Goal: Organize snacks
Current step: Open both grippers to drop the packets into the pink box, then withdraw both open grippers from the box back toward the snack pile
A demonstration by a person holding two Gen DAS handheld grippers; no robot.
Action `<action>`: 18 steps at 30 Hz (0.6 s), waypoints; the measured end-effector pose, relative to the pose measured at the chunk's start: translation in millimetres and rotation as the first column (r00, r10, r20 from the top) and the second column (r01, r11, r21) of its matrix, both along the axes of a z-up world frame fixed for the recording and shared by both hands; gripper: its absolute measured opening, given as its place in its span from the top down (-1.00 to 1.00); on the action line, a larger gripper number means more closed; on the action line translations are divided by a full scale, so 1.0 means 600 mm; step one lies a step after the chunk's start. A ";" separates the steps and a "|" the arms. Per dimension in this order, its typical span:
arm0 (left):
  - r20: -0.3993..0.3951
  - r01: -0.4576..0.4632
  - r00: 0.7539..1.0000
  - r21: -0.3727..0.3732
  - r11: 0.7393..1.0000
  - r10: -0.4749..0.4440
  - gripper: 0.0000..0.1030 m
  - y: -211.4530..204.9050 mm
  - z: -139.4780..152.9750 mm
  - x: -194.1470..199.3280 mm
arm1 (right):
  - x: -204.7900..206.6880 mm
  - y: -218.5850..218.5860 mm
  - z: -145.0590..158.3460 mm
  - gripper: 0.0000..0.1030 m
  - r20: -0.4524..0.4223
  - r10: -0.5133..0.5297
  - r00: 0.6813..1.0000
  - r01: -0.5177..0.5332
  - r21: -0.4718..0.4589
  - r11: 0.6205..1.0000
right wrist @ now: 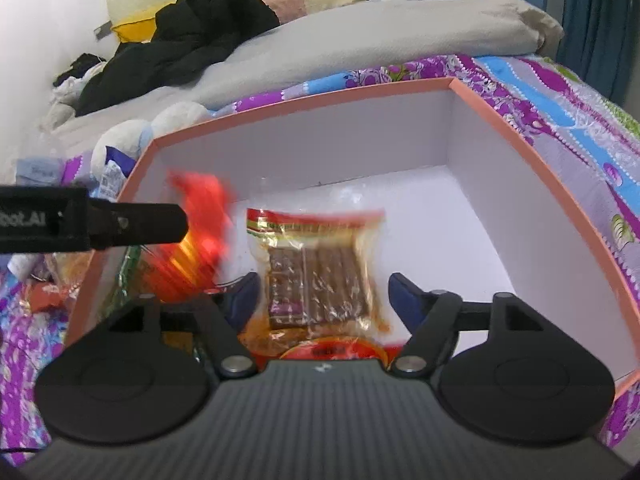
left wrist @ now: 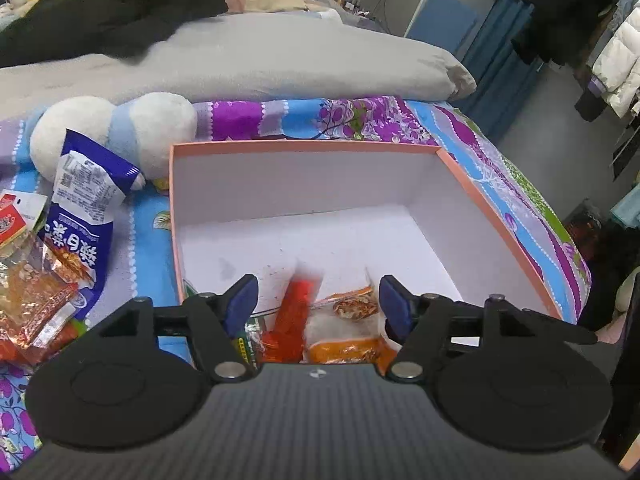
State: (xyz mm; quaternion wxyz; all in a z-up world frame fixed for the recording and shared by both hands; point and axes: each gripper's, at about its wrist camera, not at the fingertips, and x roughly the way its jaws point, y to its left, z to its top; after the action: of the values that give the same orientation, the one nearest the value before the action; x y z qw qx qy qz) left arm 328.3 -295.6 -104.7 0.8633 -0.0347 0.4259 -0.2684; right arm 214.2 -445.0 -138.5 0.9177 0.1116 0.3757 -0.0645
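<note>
A pink-rimmed box [left wrist: 304, 145] with a white inside lies open on the bed. My left gripper [left wrist: 318, 284] hangs open over its near end. A blurred red packet [left wrist: 298, 308] sits loose between the blue pads, touching neither, above an orange packet [left wrist: 344, 348] and a clear one [left wrist: 356, 304]. In the right wrist view my right gripper [right wrist: 323, 280] is also open over the box [right wrist: 304, 100]. A clear packet of brown blocks [right wrist: 316, 276] lies between its pads, not pressed. The red packet [right wrist: 200, 232] blurs beside a black finger [right wrist: 120, 224] of the left gripper.
Left of the box is a heap of loose snack packets [left wrist: 32, 292] and a tall blue-and-white bag [left wrist: 80, 216]. A white and blue plush toy [left wrist: 112, 132] lies behind them. A grey duvet [left wrist: 280, 64] runs across the back. The bed edge [left wrist: 540, 208] drops off at the right.
</note>
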 end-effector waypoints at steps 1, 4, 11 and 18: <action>0.006 0.000 1.000 -0.002 1.000 0.000 -0.39 0.003 0.002 -0.003 | -0.001 0.001 0.002 -0.40 0.000 0.002 1.000 -0.002 -0.008 1.000; 0.027 -0.002 1.000 -0.004 1.000 0.002 -0.39 0.013 0.018 -0.017 | -0.009 0.007 0.012 -0.40 0.010 0.004 1.000 -0.004 -0.022 1.000; 0.082 -0.018 0.996 -0.022 1.000 0.019 -0.39 0.058 0.066 -0.075 | -0.057 0.031 0.049 -0.40 0.061 -0.015 0.998 0.016 -0.020 1.000; 0.123 -0.040 0.991 -0.054 0.998 0.046 -0.39 0.114 0.108 -0.153 | -0.122 0.064 0.087 -0.40 0.122 -0.013 0.992 0.014 -0.008 1.000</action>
State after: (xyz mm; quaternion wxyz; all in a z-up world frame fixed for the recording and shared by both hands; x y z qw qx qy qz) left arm 236.5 -227.1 -39.6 0.8925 -0.0492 0.3637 -0.2623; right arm 140.9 -406.8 -86.1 0.9390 0.1139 0.3177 -0.0654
